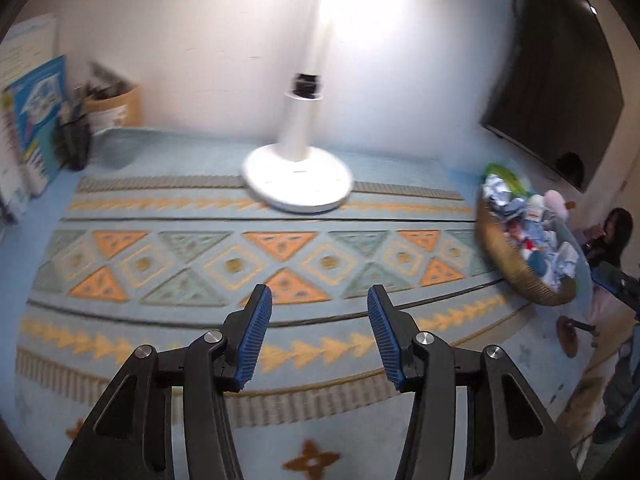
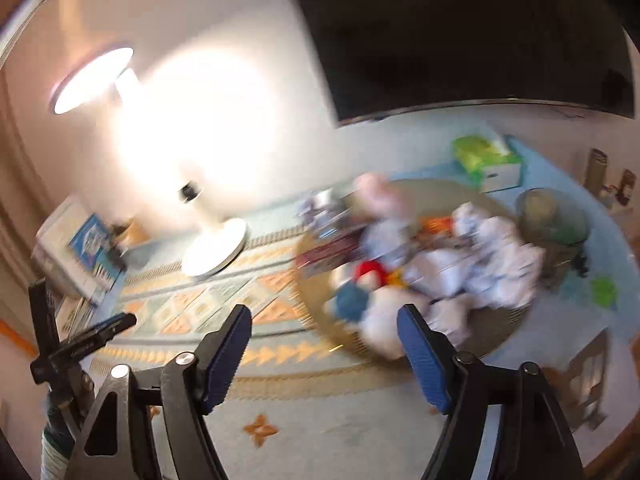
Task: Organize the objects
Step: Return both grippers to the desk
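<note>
A round wicker basket stands at the right of a table with a patterned blue cloth. It holds crumpled white and blue papers, small toys and a pink plush. My left gripper is open and empty above the cloth, left of the basket. In the blurred right wrist view my right gripper is open and empty at the near rim of the basket, close to a blue and red toy and crumpled papers.
A lit white lamp stands at the table's back middle. Books and a pen cup are at back left. A dark TV hangs on the wall. A green tissue box and a glass jar sit behind the basket.
</note>
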`<state>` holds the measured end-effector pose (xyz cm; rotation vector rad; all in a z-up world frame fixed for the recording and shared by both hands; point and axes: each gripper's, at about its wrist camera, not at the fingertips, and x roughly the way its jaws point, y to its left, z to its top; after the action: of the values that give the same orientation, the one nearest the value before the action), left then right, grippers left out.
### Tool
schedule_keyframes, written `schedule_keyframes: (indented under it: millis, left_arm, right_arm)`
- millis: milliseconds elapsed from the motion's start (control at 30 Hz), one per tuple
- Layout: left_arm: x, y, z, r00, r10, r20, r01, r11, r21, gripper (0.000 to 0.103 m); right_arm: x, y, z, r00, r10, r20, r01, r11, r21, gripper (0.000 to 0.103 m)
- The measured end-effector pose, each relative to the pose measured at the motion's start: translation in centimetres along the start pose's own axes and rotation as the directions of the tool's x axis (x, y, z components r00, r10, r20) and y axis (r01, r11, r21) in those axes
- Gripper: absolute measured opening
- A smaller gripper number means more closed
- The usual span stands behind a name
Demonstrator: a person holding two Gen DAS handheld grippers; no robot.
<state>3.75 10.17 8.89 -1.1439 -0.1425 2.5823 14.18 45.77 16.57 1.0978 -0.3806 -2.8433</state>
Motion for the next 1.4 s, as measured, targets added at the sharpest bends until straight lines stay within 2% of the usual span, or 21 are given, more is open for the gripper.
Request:
schedule_keyframes:
  millis: [100,200,300,367,433,500,567,633,667,700,767,800,833,1000,1100,1400]
  left_arm:
    - [-0.7,4.8,-2.1,0.995,0.1,-0.024,-0.101,0.993,-0.066,0.049]
    - [-0.9,7.7,-3.7,0.971,0.239,-0.026,-0.24,0.969,-0.053,0.049]
    - [0.0,9.9,-4.8,0.956,0.286,-0.064,-0.288,0.957,-0.032,0.049]
    - [0.4,11.1,-5.3,0.954,0.29,-0.074,-0.293,0.956,-0.03,0.049]
    - [1.0,11.8,-5.6,0.945,0.318,-0.074,-0.321,0.947,-0.029,0.049]
    - [1.8,12.6,-5.4,0.947,0.308,-0.09,-0.312,0.949,-0.043,0.051]
    - [2.2,12.6,-5.0,0.947,0.313,-0.07,-0.316,0.948,-0.041,0.052]
    - [2.8,12.6,-4.5,0.946,0.315,-0.074,-0.318,0.948,-0.029,0.06]
    - [3.2,12.5,-4.3,0.946,0.313,-0.083,-0.316,0.948,-0.022,0.073]
    - [3.5,12.4,-4.1,0.945,0.316,-0.088,-0.318,0.948,-0.018,0.081]
    - [3.8,12.4,-4.0,0.948,0.302,-0.102,-0.305,0.952,-0.016,0.089]
    - [4.0,12.4,-3.9,0.948,0.297,-0.113,-0.3,0.954,-0.015,0.101]
    - [4.3,12.5,-3.9,0.945,0.297,-0.137,-0.301,0.953,-0.014,0.103]
    - [4.6,12.6,-3.9,0.95,0.287,-0.121,-0.29,0.957,-0.005,0.103]
    - [4.6,12.6,-3.9,0.951,0.287,-0.116,-0.29,0.957,-0.009,0.103]
    - [4.8,12.5,-3.9,0.95,0.29,-0.117,-0.292,0.956,-0.008,0.103]
  right_arm:
    - [3.4,5.2,-2.9,0.998,-0.014,-0.056,0.008,0.995,-0.096,0.084]
    - [7.1,8.8,-5.5,0.993,-0.027,-0.113,0.011,0.991,-0.136,0.084]
    - [10.4,10.9,-7.2,0.986,-0.099,-0.134,0.075,0.983,-0.17,0.084]
    - [12.2,11.1,-7.7,0.981,-0.123,-0.151,0.095,0.98,-0.177,0.084]
    - [13.6,10.9,-7.5,0.974,-0.15,-0.167,0.122,0.978,-0.167,0.084]
    - [14.5,10.6,-7.0,0.97,-0.163,-0.181,0.136,0.979,-0.15,0.084]
    - [15.1,10.2,-6.4,0.967,-0.174,-0.189,0.148,0.979,-0.143,0.084]
    - [16.0,10.1,-6.0,0.961,-0.191,-0.202,0.164,0.976,-0.142,0.084]
    - [16.4,10.0,-5.9,0.957,-0.19,-0.219,0.162,0.977,-0.139,0.085]
    - [16.9,10.1,-5.8,0.955,-0.195,-0.224,0.164,0.975,-0.15,0.088]
    - [17.8,10.6,-5.7,0.947,-0.207,-0.247,0.164,0.969,-0.185,0.103]
    - [18.2,10.9,-5.7,0.943,-0.224,-0.245,0.175,0.963,-0.207,0.103]
    - [18.3,11.1,-5.6,0.944,-0.226,-0.239,0.175,0.961,-0.216,0.103]
    - [19.4,11.1,-4.6,0.949,-0.198,-0.245,0.143,0.964,-0.224,0.103]
    - [19.5,11.1,-4.9,0.964,-0.184,-0.191,0.137,0.962,-0.236,0.103]
    - [19.4,11.1,-4.8,0.965,-0.182,-0.188,0.136,0.963,-0.234,0.103]
